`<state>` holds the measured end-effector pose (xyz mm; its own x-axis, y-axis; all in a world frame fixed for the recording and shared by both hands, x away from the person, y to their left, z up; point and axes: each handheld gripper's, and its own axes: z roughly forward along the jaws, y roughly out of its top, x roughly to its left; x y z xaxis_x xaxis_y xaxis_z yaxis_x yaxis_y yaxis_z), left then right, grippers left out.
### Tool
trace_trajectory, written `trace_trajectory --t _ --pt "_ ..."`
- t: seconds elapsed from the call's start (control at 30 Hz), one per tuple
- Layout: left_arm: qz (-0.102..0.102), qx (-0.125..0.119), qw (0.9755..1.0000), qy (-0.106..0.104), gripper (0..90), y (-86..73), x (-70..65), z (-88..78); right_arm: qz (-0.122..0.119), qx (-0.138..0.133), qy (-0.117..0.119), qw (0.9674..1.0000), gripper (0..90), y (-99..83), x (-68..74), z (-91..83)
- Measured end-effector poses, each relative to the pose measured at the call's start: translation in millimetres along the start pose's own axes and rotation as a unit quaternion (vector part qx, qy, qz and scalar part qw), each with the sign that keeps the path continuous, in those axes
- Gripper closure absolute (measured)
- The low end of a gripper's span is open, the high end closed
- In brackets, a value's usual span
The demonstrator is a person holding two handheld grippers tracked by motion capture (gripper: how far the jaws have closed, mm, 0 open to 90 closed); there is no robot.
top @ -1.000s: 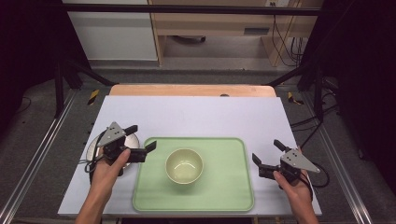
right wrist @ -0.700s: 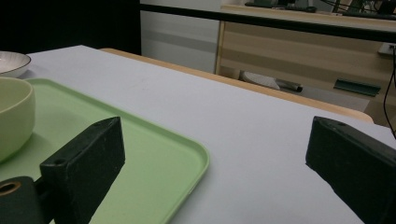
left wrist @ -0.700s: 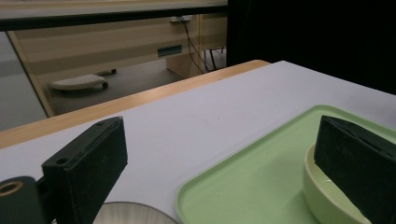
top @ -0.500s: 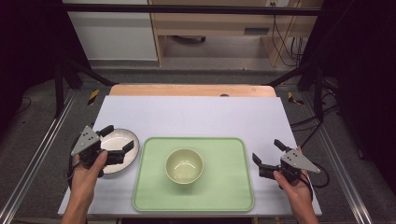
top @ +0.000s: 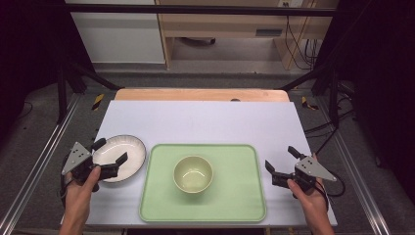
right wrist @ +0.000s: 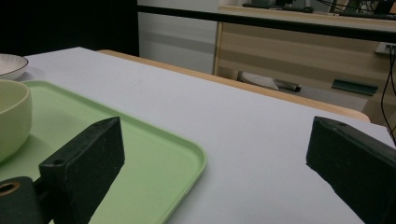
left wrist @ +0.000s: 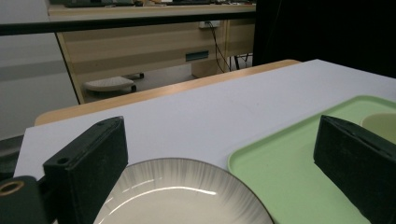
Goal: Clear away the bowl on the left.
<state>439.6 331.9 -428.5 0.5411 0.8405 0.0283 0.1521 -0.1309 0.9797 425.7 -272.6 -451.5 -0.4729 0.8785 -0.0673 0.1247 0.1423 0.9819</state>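
Note:
A white plate (top: 131,151) with a dark rim lies on the white table, left of a green tray (top: 244,198). A pale green bowl (top: 193,173) stands upright in the middle of the tray. My left gripper (top: 110,150) is open, its jaws wide apart over the plate's left part and holding nothing. In the left gripper view the plate (left wrist: 182,198) sits low between the jaws, with the tray (left wrist: 294,163) to its right. My right gripper (top: 280,157) is open over bare table just right of the tray. The right gripper view has the tray's corner (right wrist: 159,154) and the bowl (right wrist: 11,116) at left.
The white table top (top: 205,120) stretches bare behind the tray to a wooden back edge (top: 200,94). Metal frame rails run along both sides of the table. A wooden bench and cables stand beyond the far edge.
My left gripper has drawn back to the left, from the plate's right side near the tray to its left side, uncovering the plate. It stayed open. The right gripper has not moved.

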Motion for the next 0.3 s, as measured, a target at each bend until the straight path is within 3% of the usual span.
trace_trajectory --t 0.17,0.3 --pt "0.008 -0.001 1.0 -0.004 2.7 -10.7 1.2 -5.6 0.004 0.001 0.0 1.0 4.6 0.0 0.1 -0.2" --pt "0.008 -0.02 0.9998 -0.006 2.7 -10.9 2.7 -8.3 0.003 -0.001 0.0 1.0 4.5 0.3 -0.9 -0.2"
